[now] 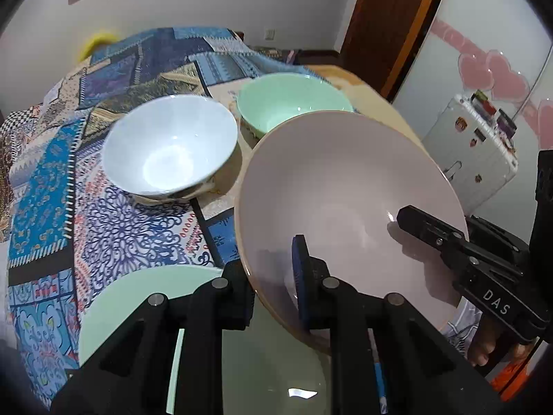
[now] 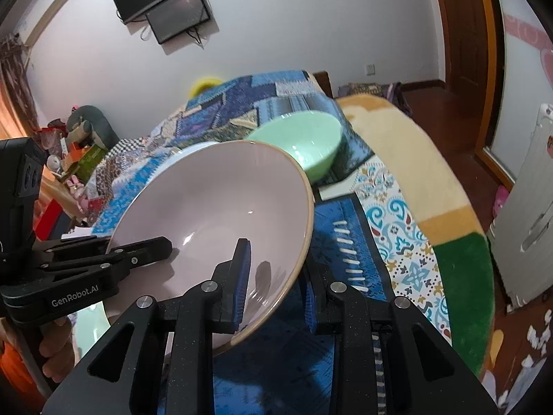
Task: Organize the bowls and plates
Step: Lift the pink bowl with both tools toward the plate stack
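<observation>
A large pink bowl (image 1: pixel 345 200) hangs tilted above the bed, held at two spots on its rim. My left gripper (image 1: pixel 273 290) is shut on the near rim, one pad inside the bowl and one outside. My right gripper (image 2: pixel 276 287) is shut on the pink bowl (image 2: pixel 214 200) at another part of the rim. A finger (image 1: pixel 425 228) of the right gripper reaches into the bowl from the right. A pale green plate (image 1: pixel 138 297) lies under the bowl. Farther back, a white bowl (image 1: pixel 169 145) and a green bowl (image 1: pixel 293 100) stand on the patchwork bedspread.
The patchwork bedspread (image 1: pixel 114 228) covers the bed, and a yellow and green blanket (image 2: pixel 414 159) lies along its right side. A white suitcase (image 1: pixel 473 159) stands on the floor to the right. Clutter is piled beside the bed at the left (image 2: pixel 76 159).
</observation>
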